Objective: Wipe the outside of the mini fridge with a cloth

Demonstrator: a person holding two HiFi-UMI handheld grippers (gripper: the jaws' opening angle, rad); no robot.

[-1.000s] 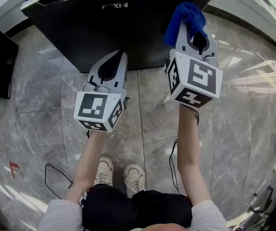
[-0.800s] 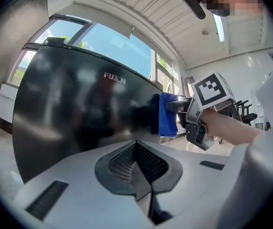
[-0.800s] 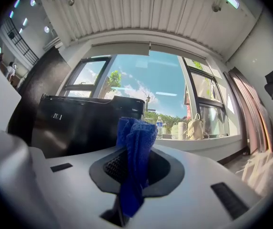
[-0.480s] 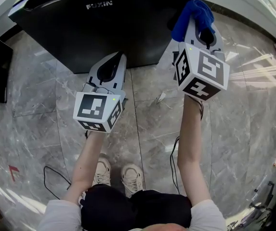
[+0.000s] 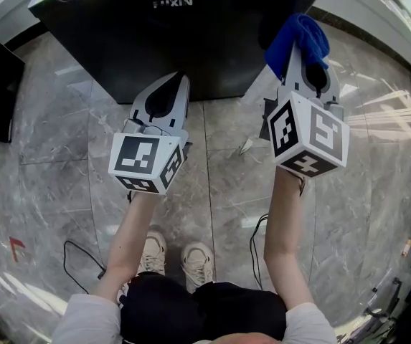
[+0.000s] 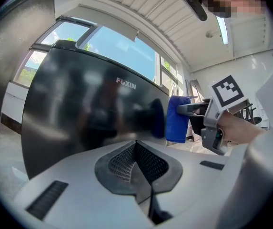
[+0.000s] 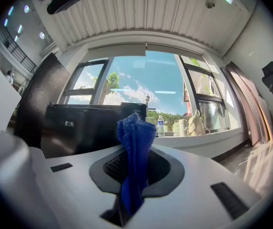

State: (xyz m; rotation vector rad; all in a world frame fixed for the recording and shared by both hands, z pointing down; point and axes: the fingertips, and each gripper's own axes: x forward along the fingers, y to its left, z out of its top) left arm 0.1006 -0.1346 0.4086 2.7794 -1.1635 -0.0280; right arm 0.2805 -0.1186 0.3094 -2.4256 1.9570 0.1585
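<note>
Upper right: the right gripper point(image 5: 303, 51) clamps a blue cloth point(image 5: 298, 34) near the black fridge point(image 5: 148, 45); the left gripper point(image 5: 174, 83) (jaws pressed together, empty) hovers centre.

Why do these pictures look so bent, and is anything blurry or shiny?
Left gripper view: fisheye bend, dark corners; the glossy black fridge mirrors blurry shapes. Right gripper view: bright windows behind, blue cloth sharp. Head view: floor tiles curve, glare streaks at right.
</note>
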